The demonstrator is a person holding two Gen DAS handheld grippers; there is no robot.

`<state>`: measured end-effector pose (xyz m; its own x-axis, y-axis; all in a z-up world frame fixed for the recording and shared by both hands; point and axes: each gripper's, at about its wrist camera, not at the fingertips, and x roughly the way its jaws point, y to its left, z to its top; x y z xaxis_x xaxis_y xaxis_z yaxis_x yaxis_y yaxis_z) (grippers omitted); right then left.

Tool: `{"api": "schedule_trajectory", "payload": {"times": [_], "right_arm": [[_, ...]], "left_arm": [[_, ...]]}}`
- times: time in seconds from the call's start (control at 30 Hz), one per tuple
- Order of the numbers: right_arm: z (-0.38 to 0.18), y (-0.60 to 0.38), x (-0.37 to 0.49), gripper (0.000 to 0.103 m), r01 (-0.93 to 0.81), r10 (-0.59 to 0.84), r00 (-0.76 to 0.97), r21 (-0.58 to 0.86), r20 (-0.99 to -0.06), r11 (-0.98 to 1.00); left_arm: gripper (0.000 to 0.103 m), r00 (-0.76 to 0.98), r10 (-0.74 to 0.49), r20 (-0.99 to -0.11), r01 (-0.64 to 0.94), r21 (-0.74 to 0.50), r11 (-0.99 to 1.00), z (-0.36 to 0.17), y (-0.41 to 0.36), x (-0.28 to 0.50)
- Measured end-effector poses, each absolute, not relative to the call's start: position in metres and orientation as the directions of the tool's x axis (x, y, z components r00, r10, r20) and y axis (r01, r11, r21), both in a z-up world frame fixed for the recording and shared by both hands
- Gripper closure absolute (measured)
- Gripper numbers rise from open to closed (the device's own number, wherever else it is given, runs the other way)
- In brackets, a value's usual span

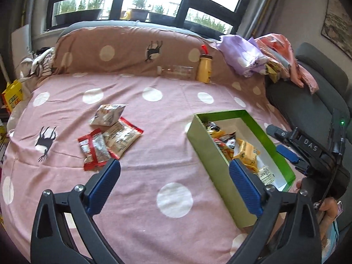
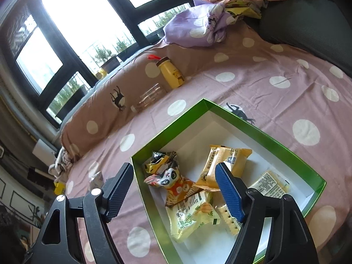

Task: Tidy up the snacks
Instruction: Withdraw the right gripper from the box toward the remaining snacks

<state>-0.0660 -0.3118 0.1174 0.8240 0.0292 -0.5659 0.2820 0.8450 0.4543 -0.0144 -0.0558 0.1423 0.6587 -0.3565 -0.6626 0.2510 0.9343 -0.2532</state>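
A green box (image 1: 211, 151) with a white inside lies on the pink dotted bedspread (image 1: 154, 114), holding several snack packets. Among them are a panda packet (image 2: 173, 180), an orange packet (image 2: 224, 160) and a pale packet (image 2: 191, 217). Three loose packets lie left of the box: a silver one (image 1: 109, 114), a red-edged one (image 1: 122, 139) and a red one (image 1: 94, 153). My left gripper (image 1: 175, 165) is open and holds nothing, hovering between the loose packets and the box. My right gripper (image 2: 173, 167) is open above the box's near corner, holding nothing.
A yellow bottle (image 1: 204, 68) and a clear plastic bottle (image 1: 178, 71) lean against the brown pillow roll (image 1: 123, 48) at the back. Bundled clothes (image 1: 242, 55) pile up at the back right beside a dark chair (image 1: 308, 92). A yellow bag (image 1: 13, 96) sits off the bed's left edge.
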Motion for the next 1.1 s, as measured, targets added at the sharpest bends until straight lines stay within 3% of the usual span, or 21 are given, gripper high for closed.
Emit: {"api": "schedule_trajectory", "payload": {"times": [0.47, 1.1], "right_arm": [[0.126, -0.255, -0.058, 0.023, 0.191, 0.034, 0.853, 0.372, -0.521, 0.908], [0.115, -0.195, -0.041, 0.023, 0.101, 0.054, 0.824, 0.24, -0.564, 0.966]], "left_arm": [[0.003, 0.695, -0.228, -0.682, 0.062, -0.259, 0.964, 0.131, 0.003, -0.004], [0.001, 0.705, -0.216, -0.676, -0.03, -0.333, 0.943, 0.13, 0.03, -0.002]]}}
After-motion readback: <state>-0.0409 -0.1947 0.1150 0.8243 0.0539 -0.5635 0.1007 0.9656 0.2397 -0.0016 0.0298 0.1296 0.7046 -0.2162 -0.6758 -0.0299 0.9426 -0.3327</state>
